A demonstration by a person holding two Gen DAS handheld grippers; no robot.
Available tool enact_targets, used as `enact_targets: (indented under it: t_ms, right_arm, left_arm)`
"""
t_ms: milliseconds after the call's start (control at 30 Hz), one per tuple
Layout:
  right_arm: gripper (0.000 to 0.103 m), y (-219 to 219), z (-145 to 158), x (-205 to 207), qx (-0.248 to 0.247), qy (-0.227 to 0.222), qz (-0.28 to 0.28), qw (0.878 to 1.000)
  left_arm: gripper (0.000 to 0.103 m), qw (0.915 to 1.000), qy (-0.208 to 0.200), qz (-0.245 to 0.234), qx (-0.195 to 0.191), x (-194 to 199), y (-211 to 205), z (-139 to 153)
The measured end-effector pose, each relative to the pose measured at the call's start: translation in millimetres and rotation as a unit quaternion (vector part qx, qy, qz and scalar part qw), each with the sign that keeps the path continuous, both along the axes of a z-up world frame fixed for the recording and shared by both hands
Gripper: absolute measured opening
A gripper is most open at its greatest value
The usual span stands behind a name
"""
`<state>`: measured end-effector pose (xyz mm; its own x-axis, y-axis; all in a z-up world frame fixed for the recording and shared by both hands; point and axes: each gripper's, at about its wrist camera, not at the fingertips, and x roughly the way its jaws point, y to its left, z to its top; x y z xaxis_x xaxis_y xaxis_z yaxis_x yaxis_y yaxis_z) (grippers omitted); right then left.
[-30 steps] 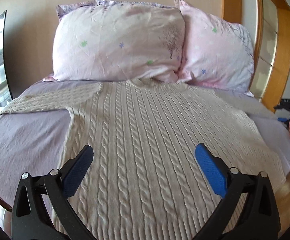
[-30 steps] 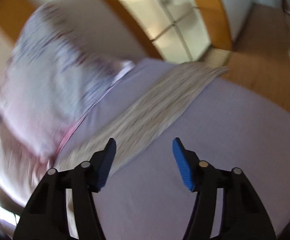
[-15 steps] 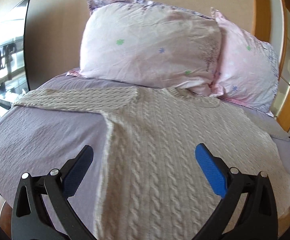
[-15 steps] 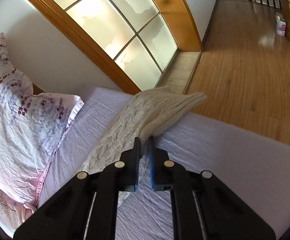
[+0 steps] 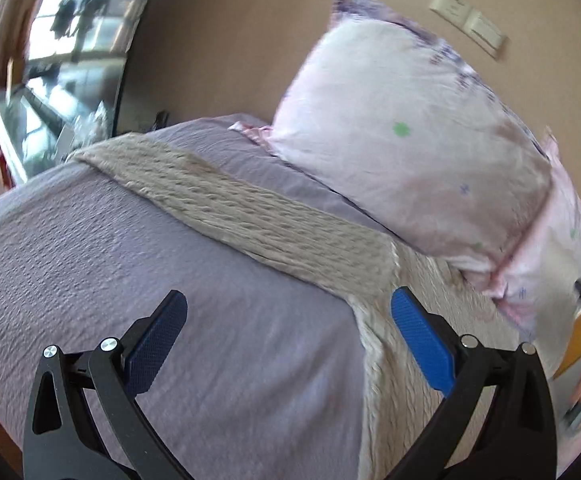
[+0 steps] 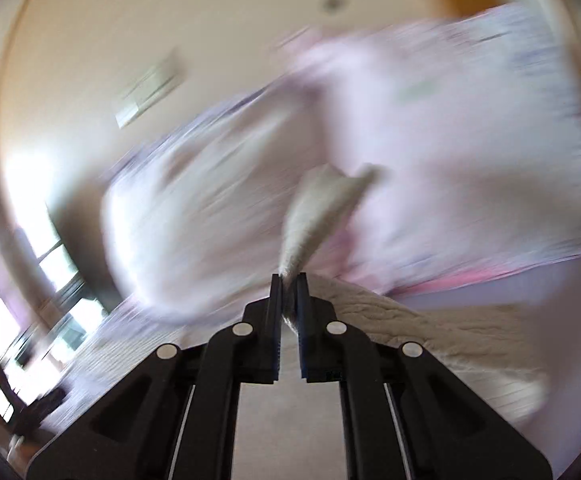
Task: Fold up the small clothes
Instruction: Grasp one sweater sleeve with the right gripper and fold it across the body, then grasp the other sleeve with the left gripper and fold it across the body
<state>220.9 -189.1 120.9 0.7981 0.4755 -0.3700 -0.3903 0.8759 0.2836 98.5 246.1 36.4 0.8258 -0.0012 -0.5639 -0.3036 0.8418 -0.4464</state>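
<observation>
Now sweater sleeve (image 6: 314, 216) sits pinched in right claw (image 6: 289, 280).

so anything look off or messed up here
Nothing damaged or spilled. The sweater lies flat on the bed, its sleeve stretched out. The right gripper is pinching a lifted bit of knit; that view is heavily blurred.

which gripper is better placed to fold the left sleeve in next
Left. The left gripper hangs open facing the outstretched sleeve; the right gripper is shut on the other sleeve.
</observation>
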Motion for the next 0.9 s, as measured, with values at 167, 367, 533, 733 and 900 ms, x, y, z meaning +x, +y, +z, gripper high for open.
enact_targets:
  t_ms: [167,367,533,733,900]
  right_arm:
    - [0.048,84.4,-51.9,8.3,-0.063,0.092,0.095,0.989]
    - [0.079,37.3,-36.6,-11.0,-0.033,0.052,0.049,0.997]
    - [0.082,2.9,-40.4,-21.8,-0.026,0.059,0.017,0.998]
    - [0.082,-23.6,-50.2,-24.9,-0.011,0.067,-0.005,0.998]
    - [0.082,-50.5,-50.8,-37.1,-0.001,0.062,-0.022,0.998]
  left_arm:
    - [0.102,0.9975,0.025,0.043,-0.051,21.3,45.5,-9.9]
    - [0.088,0.9863,0.042,0.083,-0.136,41.1,106.4,-28.1]
    - [0.075,0.9748,0.019,0.119,-0.188,51.7,150.7,-34.0]
    - [0.047,0.9685,0.04,0.152,-0.193,80.1,192.4,-36.0]
    - [0.007,0.9812,0.089,0.151,-0.081,99.7,175.6,-9.9]
